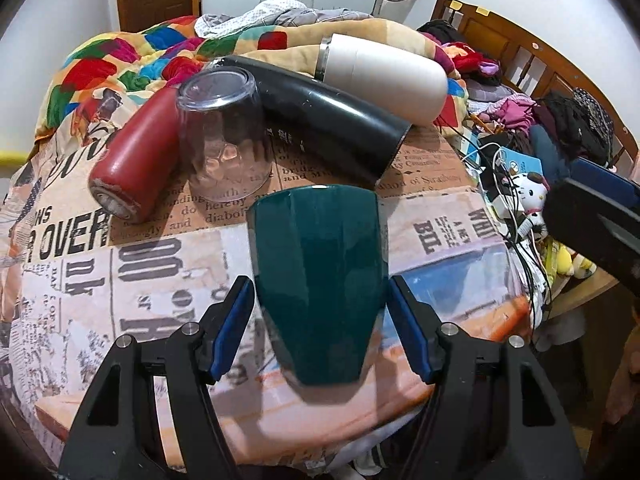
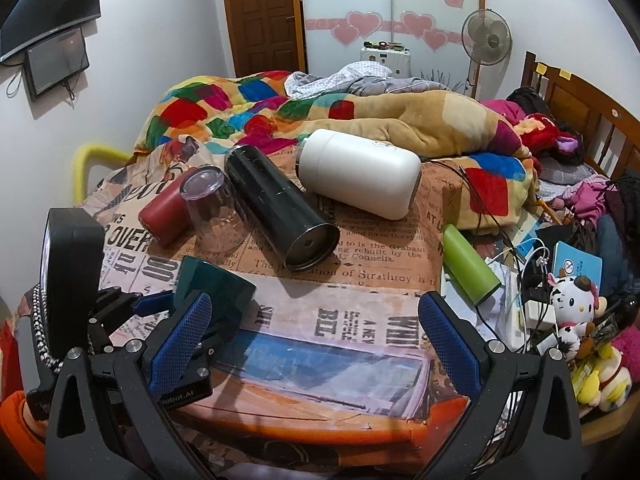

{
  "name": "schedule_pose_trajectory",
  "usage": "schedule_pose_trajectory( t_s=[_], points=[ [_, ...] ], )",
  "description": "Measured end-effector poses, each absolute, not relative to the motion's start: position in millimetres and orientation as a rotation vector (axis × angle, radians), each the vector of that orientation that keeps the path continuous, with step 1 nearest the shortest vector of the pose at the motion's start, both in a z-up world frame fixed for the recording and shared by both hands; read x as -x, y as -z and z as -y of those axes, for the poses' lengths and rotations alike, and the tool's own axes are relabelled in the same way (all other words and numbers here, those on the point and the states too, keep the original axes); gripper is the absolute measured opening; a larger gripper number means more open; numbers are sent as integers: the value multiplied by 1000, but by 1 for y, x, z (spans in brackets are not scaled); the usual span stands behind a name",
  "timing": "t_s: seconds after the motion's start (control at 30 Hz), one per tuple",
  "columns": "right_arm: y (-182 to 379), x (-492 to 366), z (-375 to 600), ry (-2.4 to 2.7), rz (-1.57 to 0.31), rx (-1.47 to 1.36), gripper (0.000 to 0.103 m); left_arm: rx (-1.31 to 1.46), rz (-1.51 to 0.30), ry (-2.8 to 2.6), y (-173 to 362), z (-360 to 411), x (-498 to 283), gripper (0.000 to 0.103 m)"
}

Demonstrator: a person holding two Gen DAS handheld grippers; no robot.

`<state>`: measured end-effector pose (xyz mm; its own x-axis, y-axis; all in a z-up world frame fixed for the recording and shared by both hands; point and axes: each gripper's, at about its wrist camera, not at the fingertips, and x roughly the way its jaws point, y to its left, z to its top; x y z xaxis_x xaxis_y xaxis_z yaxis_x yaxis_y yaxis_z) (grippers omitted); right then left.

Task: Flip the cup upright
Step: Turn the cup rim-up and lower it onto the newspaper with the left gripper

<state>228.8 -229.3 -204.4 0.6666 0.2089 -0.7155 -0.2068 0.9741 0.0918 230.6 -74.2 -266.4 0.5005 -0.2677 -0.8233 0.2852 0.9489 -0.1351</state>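
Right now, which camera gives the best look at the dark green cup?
The left wrist view: the dark green cup fills the centre between the left gripper fingers. In the right wrist view only part shows, behind that gripper's fingers.

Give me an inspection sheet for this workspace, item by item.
Surface: newspaper-print cloth over the table.
Job's things: green cup, upside down, between the left gripper pads.
Clutter: clear glass inverted; red bottle, black flask, white flask, lime bottle all lying down.
Grippers: left open, pads apart from the cup; right gripper open, holding nothing.
Cables: white and black leads at the right edge.
Surroundings: patchwork blanket, fan, plush toy.
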Motion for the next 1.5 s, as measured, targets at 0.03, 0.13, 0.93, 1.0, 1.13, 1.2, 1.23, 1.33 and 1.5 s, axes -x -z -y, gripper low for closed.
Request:
schedule_pose_trajectory(
  t_s=[0.03,0.13,0.93,1.0,1.13,1.2,1.23,1.33,1.5],
  points=[
    [203,-228,228,-240,-808,-6,103,-18,-981,332,262,71,-225,67],
    [201,-229,224,-255,-812,-16,103,-12,-939,302,248,56,-213,68],
    [285,-287,146,-400,-1158,-143,81,68,-801,29,224,-49,-168,71],
    [286,-290,145,-396,-1163,-136,74,68,-800,31,225,-49,-167,71],
    [284,-290,143,-402,-1164,-114,72,61,-800,28,224,-48,-167,71],
    [283,-288,142,-411,-1161,-107,72,59,-798,26,224,-48,-166,71],
    [281,-287,142,-415,-1156,-103,72,59,-798,25,223,-48,-167,71],
    [270,-280,143,-432,-1127,-92,72,60,-797,22,222,-47,-167,71],
    [250,-275,139,-449,-1062,-40,72,52,-790,21,218,-44,-168,71]
  ],
)
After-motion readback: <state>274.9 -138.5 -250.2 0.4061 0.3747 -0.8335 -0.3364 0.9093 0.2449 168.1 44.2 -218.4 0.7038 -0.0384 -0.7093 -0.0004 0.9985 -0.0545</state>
